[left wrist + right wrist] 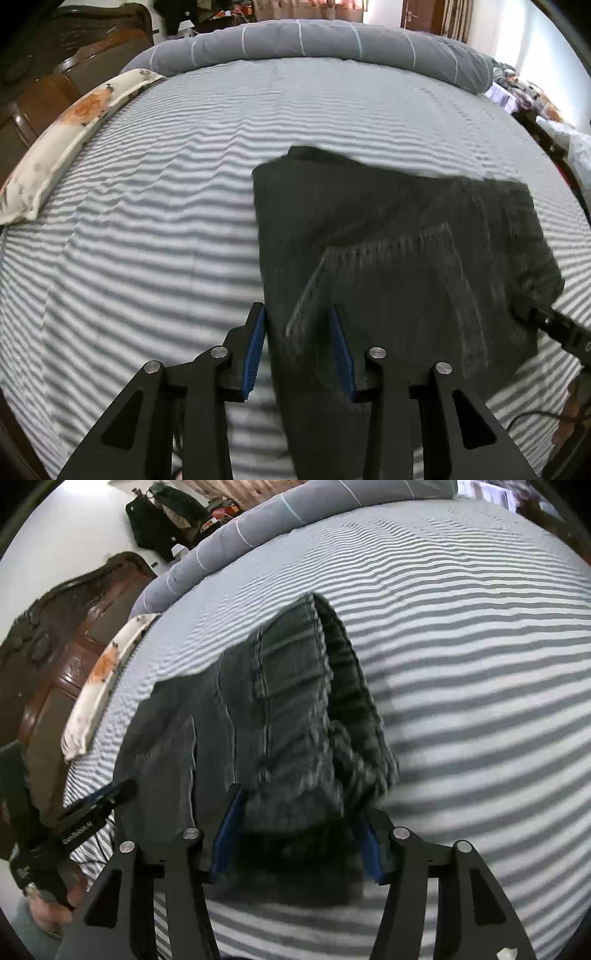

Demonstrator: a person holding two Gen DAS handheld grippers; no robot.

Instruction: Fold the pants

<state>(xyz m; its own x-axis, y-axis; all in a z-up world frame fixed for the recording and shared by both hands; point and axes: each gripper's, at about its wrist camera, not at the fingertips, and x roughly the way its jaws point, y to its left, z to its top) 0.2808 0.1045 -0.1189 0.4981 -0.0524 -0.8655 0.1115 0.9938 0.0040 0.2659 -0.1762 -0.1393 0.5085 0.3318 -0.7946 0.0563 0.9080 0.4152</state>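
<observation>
Dark grey-green pants [399, 251] lie folded on the striped bed [147, 229], back pocket up. My left gripper [297, 325] is open, its blue pads straddling the pants' near left edge. In the right wrist view the pants [280, 709] show their ribbed waistband curving on the right. My right gripper [299, 819] is open with the bunched waistband end between its blue pads. The right gripper's finger [546, 321] shows at the pants' right edge in the left view; the left gripper [99, 801] shows at their left edge in the right view.
A rolled grey quilt [314, 44] lies along the far side of the bed. A floral pillow [70, 136] sits at the left edge by the dark wooden headboard [55, 657]. Clutter and a cable [546, 417] are at the right.
</observation>
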